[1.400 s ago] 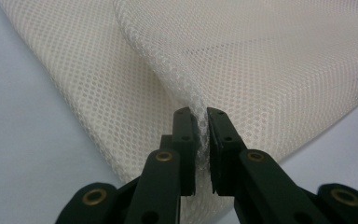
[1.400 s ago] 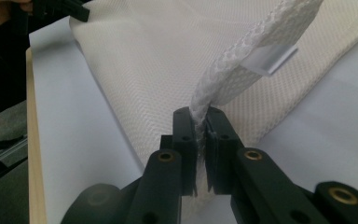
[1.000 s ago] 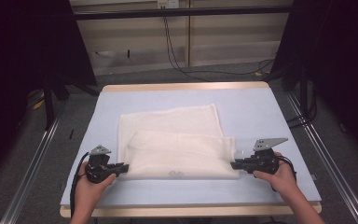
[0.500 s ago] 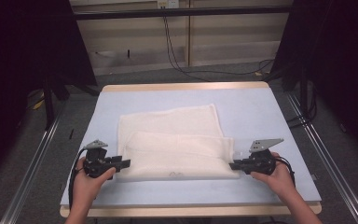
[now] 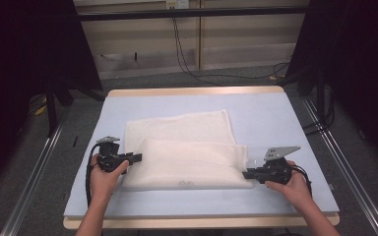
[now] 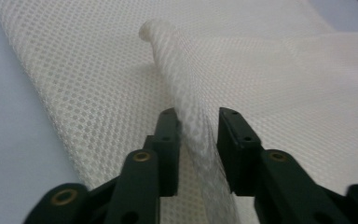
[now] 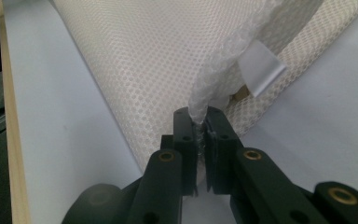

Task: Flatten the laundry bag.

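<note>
Nearest to me, my left gripper (image 5: pixel 137 158) sits at the left end of the white mesh cloth (image 5: pixel 187 152), and my right gripper (image 5: pixel 246 174) sits at its right end, both low over the pale blue table (image 5: pixel 275 118). In the left gripper view, my left gripper (image 6: pixel 198 135) has a raised fold of the cloth (image 6: pixel 261 70) standing between its jaws; the jaws have just been closing, and a narrow gap remains beside the fold, so I cannot tell whether the pads press on it. In the right gripper view, my right gripper (image 7: pixel 200 126) has its jaws drawn together and clamped on a bunched edge of the cloth (image 7: pixel 158 51), which rises from the pads. Just beyond that grip, a small white tag (image 7: pixel 261 65) hangs at the cloth's edge.

Farther out, in the high view, the near part of the cloth is doubled over itself between my two grippers, while the far part lies flat toward the middle of the table. The table's wooden rim (image 5: pixel 192 91) runs along the far side.
</note>
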Motion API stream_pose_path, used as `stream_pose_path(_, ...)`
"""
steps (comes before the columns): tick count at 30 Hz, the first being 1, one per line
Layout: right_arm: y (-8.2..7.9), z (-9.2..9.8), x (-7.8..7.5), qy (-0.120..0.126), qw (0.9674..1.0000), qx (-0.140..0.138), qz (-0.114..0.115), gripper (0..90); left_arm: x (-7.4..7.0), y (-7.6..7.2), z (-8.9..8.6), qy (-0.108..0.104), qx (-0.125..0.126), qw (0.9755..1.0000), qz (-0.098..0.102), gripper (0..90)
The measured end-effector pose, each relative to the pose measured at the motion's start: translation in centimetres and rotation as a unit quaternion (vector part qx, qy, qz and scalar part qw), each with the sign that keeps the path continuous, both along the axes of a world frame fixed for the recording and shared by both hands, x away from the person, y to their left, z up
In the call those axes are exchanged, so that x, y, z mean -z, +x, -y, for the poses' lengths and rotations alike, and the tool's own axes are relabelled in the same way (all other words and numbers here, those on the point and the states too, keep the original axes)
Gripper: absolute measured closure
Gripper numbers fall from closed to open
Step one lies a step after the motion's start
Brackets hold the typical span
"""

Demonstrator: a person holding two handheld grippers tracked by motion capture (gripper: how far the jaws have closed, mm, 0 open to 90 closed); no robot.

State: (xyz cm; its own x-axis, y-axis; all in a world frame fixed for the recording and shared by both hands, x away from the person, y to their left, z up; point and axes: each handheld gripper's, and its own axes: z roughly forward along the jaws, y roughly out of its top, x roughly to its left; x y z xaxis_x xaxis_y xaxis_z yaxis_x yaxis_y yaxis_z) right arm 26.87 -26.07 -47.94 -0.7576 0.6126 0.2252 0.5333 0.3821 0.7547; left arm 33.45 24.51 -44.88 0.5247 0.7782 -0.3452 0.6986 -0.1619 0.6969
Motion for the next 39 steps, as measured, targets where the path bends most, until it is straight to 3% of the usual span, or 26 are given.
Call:
stream_pose_path(3,0.0,0.0,0.0,0.002,1.0000,0.005,-0.004,84.0,-1.5,-1.5,-0.3,-0.006,0.016,0.9997,0.015,82.0)
stream_pose_path(7,-0.1,-0.1,-0.1,0.000,1.0000,0.008,-0.002,83.9,-2.3,-2.7,-0.7,-0.015,0.027,0.9993,0.021,82.9)
stream_pose_path(8,0.0,0.0,-0.1,0.000,0.9999,0.014,-0.004,83.9,-2.5,-3.6,-0.9,-0.021,0.031,0.9991,0.019,83.0)
stream_pose_path(12,0.1,0.0,-0.1,0.002,0.9997,0.022,-0.006,83.7,-2.5,-4.9,-1.3,-0.013,0.043,0.9989,0.014,83.1)
stream_pose_path(16,0.1,-0.2,0.0,0.003,0.9995,0.028,-0.011,83.0,-1.6,-6.3,-1.8,-0.005,0.051,0.9987,-0.005,83.1)
stream_pose_path(17,0.1,-0.3,-0.1,-0.002,0.9995,0.030,-0.011,82.6,-1.0,-6.8,-1.8,0.014,0.055,0.9983,-0.013,83.1)
stream_pose_path(23,0.0,-0.6,-0.1,-0.011,0.9992,0.038,-0.006,80.5,0.1,-7.1,-1.9,0.032,0.047,0.9979,-0.032,82.6)
stream_pose_path(25,0.0,-0.7,-0.1,-0.019,0.9987,0.047,-0.003,75.1,0.3,-7.1,-1.8,0.039,0.045,0.9975,-0.038,81.1)
stream_pose_path(26,0.0,-0.7,-0.1,-0.019,0.9987,0.047,-0.003,75.1,0.4,-7.1,-1.8,0.054,0.044,0.9967,-0.042,81.1)
stream_pose_path(28,0.1,-0.8,0.0,-0.033,0.9972,0.067,0.003,61.4,0.7,-7.1,-1.4,0.084,0.032,0.9949,-0.046,72.5)
stream_pose_path(30,0.2,-0.9,0.0,-0.038,0.9962,0.079,0.002,55.7,0.7,-7.3,-1.3,0.097,0.025,0.9942,-0.036,62.2)
stream_pose_path(34,0.3,-0.9,0.1,-0.043,0.9951,0.089,-0.002,48.2,1.0,-7.3,-1.5,0.102,0.016,0.9938,-0.042,53.3)
stream_pose_path(35,0.4,-1.0,0.3,-0.042,0.9945,0.096,-0.005,47.3,1.4,-7.2,-1.7,0.099,0.011,0.9935,-0.055,45.4)
stream_pose_path(36,0.4,-1.0,0.3,-0.042,0.9945,0.096,-0.005,47.3,1.4,-7.2,-1.7,0.099,0.011,0.9935,-0.055,43.4)
stream_pose_path(38,0.4,-1.2,0.5,-0.039,0.9945,0.097,-0.007,47.2,1.5,-7.1,-1.9,0.090,0.010,0.9941,-0.060,43.5)
stream_pose_path(39,0.4,-1.3,0.5,-0.039,0.9942,0.100,-0.007,47.8,1.5,-7.0,-1.8,0.084,0.023,0.9941,-0.065,48.3)
